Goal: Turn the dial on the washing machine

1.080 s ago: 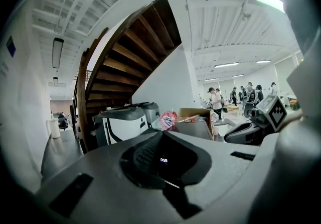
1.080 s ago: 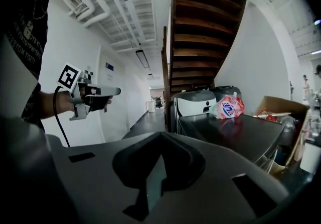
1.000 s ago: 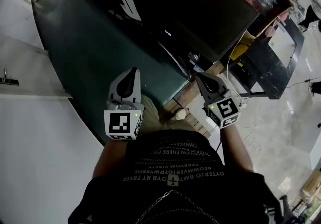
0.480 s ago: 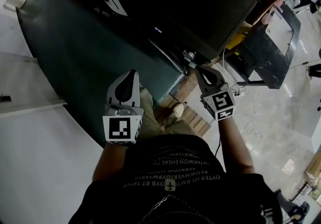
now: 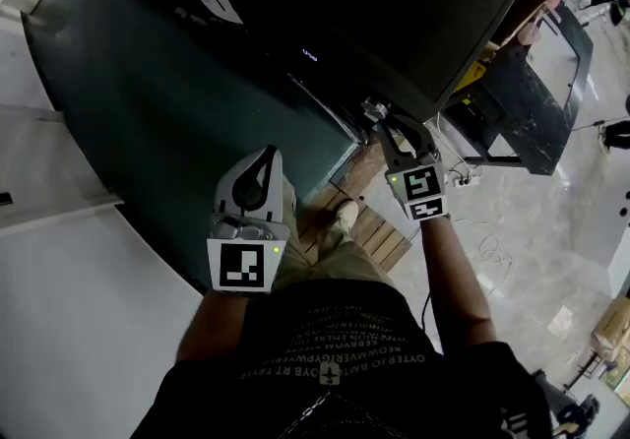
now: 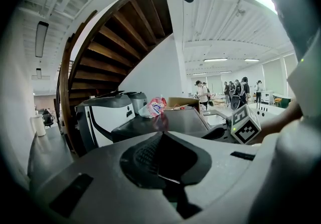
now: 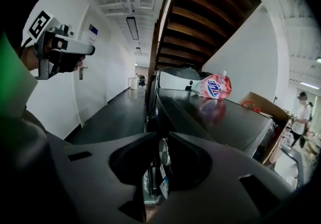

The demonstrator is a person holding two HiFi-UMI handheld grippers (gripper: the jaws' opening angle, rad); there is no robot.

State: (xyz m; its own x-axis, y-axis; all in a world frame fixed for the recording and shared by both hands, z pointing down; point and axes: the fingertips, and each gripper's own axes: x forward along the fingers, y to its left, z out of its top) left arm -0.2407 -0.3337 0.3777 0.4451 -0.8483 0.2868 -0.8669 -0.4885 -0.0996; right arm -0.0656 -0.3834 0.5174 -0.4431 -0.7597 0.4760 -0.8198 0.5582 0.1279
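Note:
The washing machine (image 5: 394, 24) is a dark box with a glossy black top, at the upper middle of the head view. Its small silver dial (image 7: 163, 151) sits on the front panel near the corner. My right gripper (image 5: 384, 122) points at that corner. Its jaws have just been opening and stand a little apart, with the dial showing in the gap just ahead of the tips (image 7: 161, 140). No pad presses on it. My left gripper (image 5: 266, 154) hangs over the dark floor left of the machine, shut and empty (image 6: 161, 135).
A pink detergent pouch (image 7: 213, 87) lies on the machine's far end beside a cardboard box (image 7: 261, 105). A wooden staircase (image 7: 200, 12) rises behind. A white wall (image 5: 69, 280) stands at the left and a black table (image 5: 532, 102) at the right. People (image 6: 203, 92) stand far off.
My right gripper has moved forward to the machine's front corner, where the dial is. The left gripper has shifted slightly toward the machine. The machine sits higher in the head view.

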